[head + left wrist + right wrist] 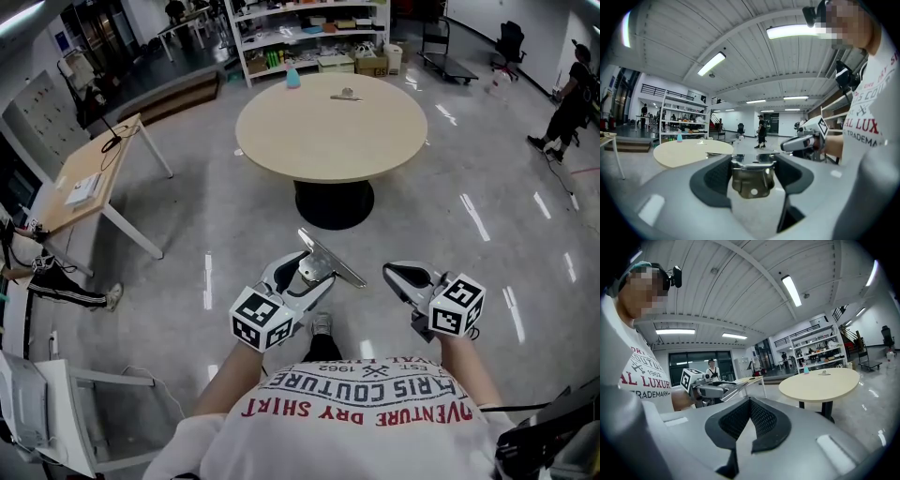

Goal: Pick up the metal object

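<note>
My left gripper (314,269) is shut on a flat shiny metal object (332,260), held in the air above the floor in front of my chest. In the left gripper view the metal object (751,179) is a folded bracket with a small hole, clamped between the dark pads. Beside it, my right gripper (397,276) has its jaws together with nothing in them; in the right gripper view its black pads (761,420) meet at the tips. The right gripper view also catches the left gripper (708,391) with the metal strip (736,387) sticking out.
A round beige table (331,131) stands ahead, with a small metal clip (345,95) and a blue bottle (292,78) at its far edge. A wooden desk (94,173) is at the left, shelves (309,33) at the back, a person (567,103) far right.
</note>
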Motion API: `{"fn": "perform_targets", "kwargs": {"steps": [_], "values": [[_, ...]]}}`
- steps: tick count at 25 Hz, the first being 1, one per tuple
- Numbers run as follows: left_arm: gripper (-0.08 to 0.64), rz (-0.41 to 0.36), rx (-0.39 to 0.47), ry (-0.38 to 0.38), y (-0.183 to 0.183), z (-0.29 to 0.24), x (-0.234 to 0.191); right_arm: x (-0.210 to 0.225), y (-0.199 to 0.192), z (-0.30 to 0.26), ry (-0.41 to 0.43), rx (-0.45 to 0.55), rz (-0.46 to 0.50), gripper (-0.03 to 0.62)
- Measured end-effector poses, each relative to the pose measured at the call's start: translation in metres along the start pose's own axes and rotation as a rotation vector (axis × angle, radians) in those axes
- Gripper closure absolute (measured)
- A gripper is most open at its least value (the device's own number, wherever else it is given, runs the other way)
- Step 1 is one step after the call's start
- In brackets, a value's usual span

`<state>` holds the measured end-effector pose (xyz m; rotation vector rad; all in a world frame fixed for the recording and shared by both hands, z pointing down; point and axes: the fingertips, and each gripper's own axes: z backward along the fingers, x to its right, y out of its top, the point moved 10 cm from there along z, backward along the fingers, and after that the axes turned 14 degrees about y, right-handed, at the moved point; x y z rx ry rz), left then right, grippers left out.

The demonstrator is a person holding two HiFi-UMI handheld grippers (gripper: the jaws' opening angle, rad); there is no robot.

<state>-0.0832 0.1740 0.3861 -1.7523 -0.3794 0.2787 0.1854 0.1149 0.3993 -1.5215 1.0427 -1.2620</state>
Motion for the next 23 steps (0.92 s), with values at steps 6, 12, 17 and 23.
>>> {"fn": "perform_targets", "kwargs": {"steps": [6,12,17,23], "values": [[0.278,0.003,0.017,0.01,-0.004,0.014,-0.003,-0.012,-0.001,-0.008,0.01,-0.011,0.019,0.592],[0.279,0.002,0.018,0.011,-0.001,0.018,-0.009,-0.017,0.004,-0.014,0.014,-0.019,0.028,0.592],[0.278,-0.004,0.017,0.013,-0.001,0.013,-0.007,-0.012,0.001,-0.01,0.011,-0.018,0.029,0.592],[0.278,-0.004,0.01,0.011,0.002,0.013,0.002,-0.016,0.004,-0.002,0.015,-0.024,0.032,0.592]]}}
